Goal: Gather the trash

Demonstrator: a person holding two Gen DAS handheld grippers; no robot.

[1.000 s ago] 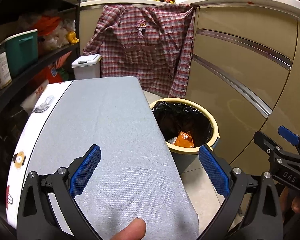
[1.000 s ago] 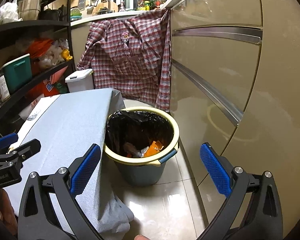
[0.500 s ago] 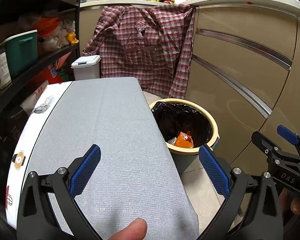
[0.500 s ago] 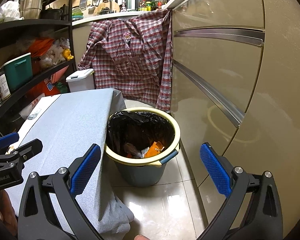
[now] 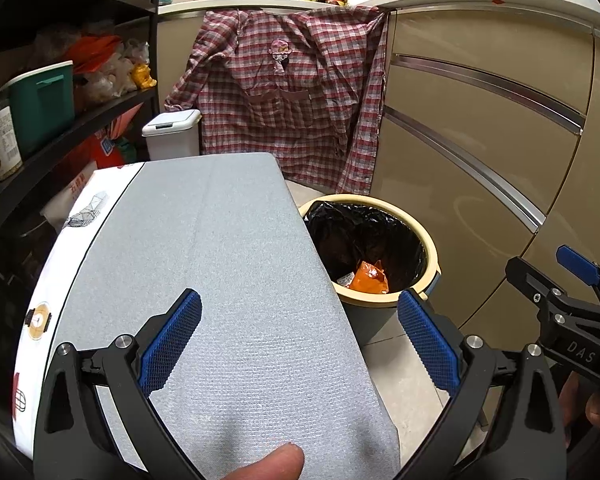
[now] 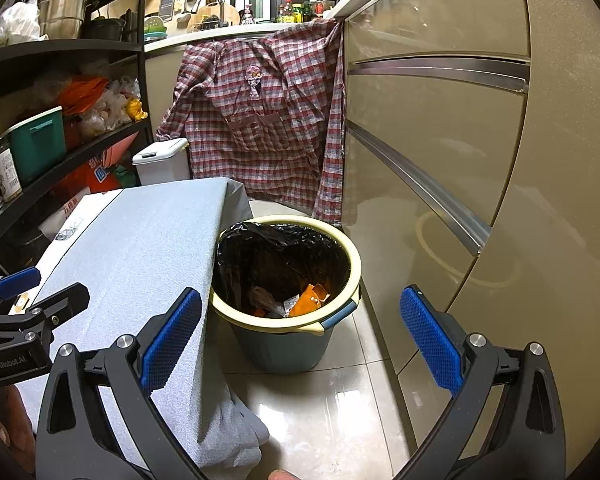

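A trash bin [image 5: 428,248] with a yellow rim and black liner stands on the floor right of the table; it also shows in the right wrist view [image 6: 354,264]. Orange wrappers [image 5: 370,278] and other scraps [image 6: 310,300] lie inside it. My left gripper [image 5: 298,344] is open and empty above the grey cloth-covered table [image 5: 204,264]. My right gripper [image 6: 298,340] is open and empty, held above the floor in front of the bin. No trash shows on the table.
Beige cabinet fronts [image 6: 440,140] line the right side. A plaid shirt [image 5: 284,92] hangs at the back. A white lidded bin [image 5: 172,136] and black shelves [image 5: 72,116] with boxes and bags stand left. Glossy tiled floor [image 6: 332,412] lies around the bin.
Both grippers stay open and nearly still. The right wrist view has drifted very slightly; nothing was taken hold of or let go.
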